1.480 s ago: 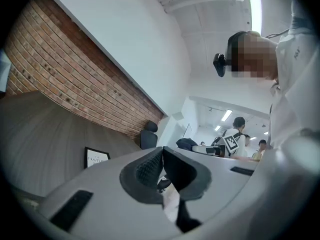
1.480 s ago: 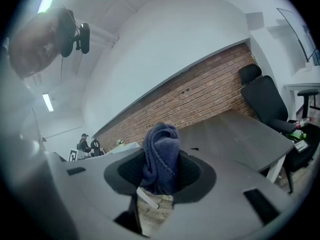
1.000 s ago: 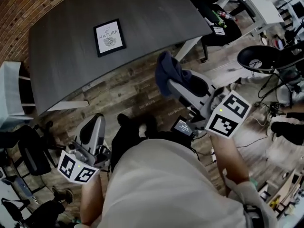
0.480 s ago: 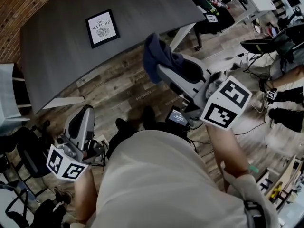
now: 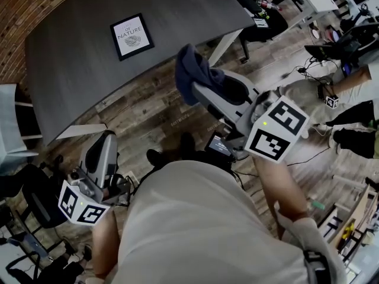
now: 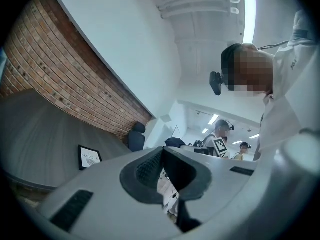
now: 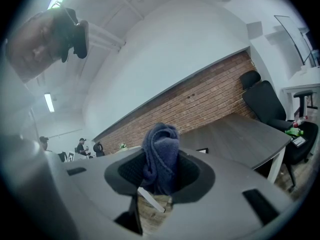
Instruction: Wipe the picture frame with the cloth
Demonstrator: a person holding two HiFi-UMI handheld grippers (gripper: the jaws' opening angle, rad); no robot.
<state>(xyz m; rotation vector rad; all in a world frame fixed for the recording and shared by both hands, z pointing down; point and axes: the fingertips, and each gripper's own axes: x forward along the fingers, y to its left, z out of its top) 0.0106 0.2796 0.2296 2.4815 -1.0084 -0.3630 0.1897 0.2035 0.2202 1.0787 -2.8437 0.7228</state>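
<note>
1. Right hand-held gripper (image 7: 159, 181) clamps the cloth (image 7: 161, 151): soft, light, bunched.
2. Left hand-held gripper (image 6: 162, 169) is closed, empty.
3. Frame (image 5: 131, 36) lies flat on the surface (image 5: 65, 81), well ahead; light, probably slides under wiping, so steady its edge.

Open-plan office / shared workspace. Ahead of the left gripper (image 5: 106, 139) and right gripper (image 5: 198, 90): big dark-grey desk (image 5: 71, 64) w/ white legs, and a bare brick wall (image 7: 215, 101) behind it. Black swivel chair (image 7: 264, 104) at the desk's end, to the right of the right gripper. Wood-plank floor (image 5: 148, 114) below & btwn both grippers. More white desks (image 5: 308, 2) further off to the right. Strip lights (image 6: 247, 9) on a white ceiling above the left gripper. Other people (image 6: 222, 134) stand in the bkgd beyond its tips, one w/ a square marker.
</note>
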